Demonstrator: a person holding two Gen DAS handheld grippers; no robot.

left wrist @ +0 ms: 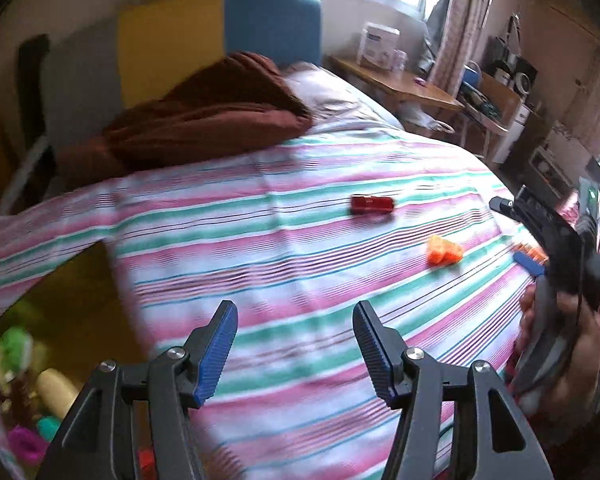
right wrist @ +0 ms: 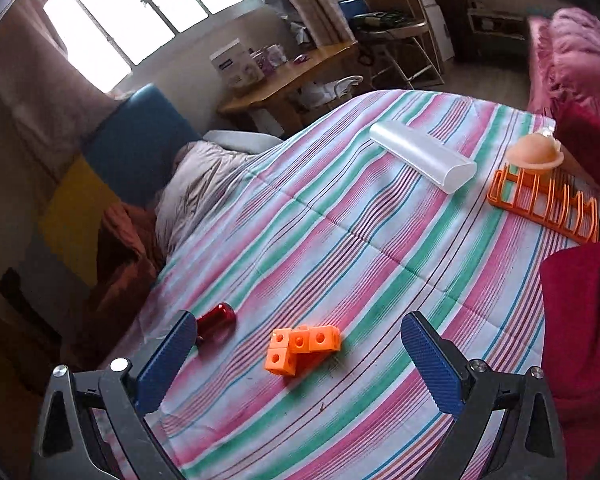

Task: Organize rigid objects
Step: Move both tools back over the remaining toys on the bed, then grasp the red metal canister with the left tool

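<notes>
Orange cubes (right wrist: 302, 349) lie on the bedspread (right wrist: 340, 240) between the gaping, empty right tongs (right wrist: 300, 354); left tongs (left wrist: 296, 354) likewise released.

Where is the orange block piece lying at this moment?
In the right wrist view the orange block piece lies on the striped bedcover, low in the centre, just right of the red cylinder.

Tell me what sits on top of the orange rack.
A peach-coloured dome-shaped piece with a flat brim rests on the far end of the orange rack. The rack's other slots look bare. Whatever lies beneath the dome, between the rack's bars, is hidden by it.
</notes>
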